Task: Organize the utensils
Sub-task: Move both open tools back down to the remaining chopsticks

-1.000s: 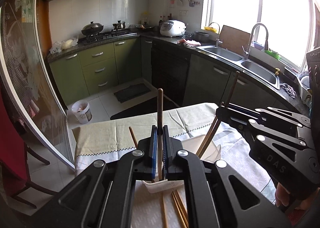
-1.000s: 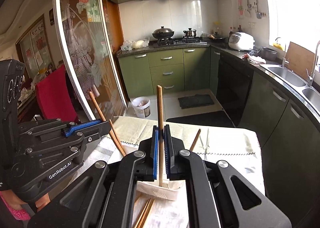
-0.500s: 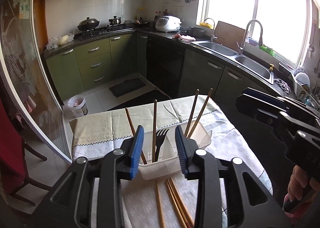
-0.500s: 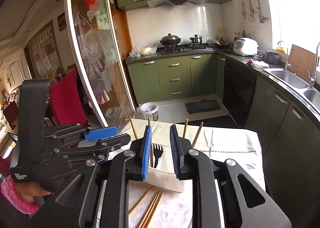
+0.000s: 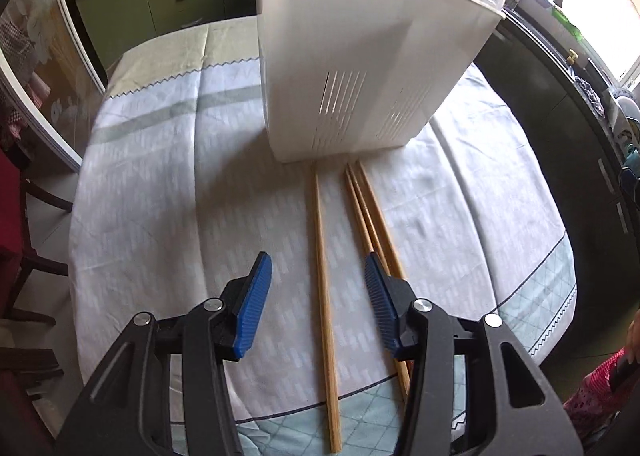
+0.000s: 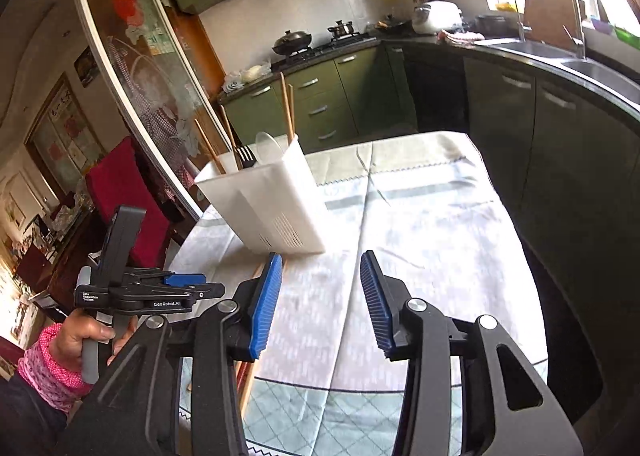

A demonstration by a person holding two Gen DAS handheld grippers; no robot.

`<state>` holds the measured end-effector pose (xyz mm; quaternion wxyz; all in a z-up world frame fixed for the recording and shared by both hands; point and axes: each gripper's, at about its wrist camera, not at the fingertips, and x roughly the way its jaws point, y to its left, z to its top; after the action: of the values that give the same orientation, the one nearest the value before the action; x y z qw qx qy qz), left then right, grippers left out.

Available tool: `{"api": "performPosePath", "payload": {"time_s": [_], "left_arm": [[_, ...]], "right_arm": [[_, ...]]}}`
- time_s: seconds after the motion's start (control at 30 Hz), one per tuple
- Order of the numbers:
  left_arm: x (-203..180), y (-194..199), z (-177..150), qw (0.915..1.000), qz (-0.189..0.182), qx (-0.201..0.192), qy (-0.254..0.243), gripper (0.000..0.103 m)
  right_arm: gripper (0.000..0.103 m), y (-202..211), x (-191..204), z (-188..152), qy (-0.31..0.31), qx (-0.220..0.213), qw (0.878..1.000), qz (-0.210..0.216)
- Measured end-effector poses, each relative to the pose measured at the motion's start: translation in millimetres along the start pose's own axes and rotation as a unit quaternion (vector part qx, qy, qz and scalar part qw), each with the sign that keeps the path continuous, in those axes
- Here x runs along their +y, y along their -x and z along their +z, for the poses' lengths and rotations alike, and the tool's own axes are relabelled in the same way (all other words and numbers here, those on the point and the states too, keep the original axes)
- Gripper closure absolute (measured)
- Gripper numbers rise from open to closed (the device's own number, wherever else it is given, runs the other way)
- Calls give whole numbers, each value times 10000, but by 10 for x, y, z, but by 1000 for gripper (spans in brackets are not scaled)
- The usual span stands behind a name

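Three chopsticks (image 5: 374, 216) partly behind fingers (image 5: 378, 308)

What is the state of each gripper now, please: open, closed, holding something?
Left gripper: open, holding nothing, above the chopsticks on the tablecloth.
Right gripper: open, holding nothing.

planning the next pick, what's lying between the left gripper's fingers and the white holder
Left wrist view: one chopstick lies on the tablecloth, from between the open left gripper to the white holder.
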<state>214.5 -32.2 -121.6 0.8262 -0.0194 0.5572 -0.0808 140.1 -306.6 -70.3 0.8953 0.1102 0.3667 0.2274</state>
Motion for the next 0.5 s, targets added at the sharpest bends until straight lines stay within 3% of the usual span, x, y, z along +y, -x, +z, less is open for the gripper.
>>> {"api": "performPosePath", "payload": {"time_s": [0.13, 0.33, 0.5], "left_arm": [[-18, -205, 10, 9999, 145, 78, 9, 58], [-69, -386, 75, 9996, 134, 233, -16, 76], [-86, -455, 91, 9994, 146, 305, -41, 79]], "right_arm": [[62, -24, -145, -125, -164, 76, 9998, 47], [62, -94, -200, -150, -226, 146, 9996, 83], [62, -147, -178, -131, -255, 204, 9994, 86]]}}
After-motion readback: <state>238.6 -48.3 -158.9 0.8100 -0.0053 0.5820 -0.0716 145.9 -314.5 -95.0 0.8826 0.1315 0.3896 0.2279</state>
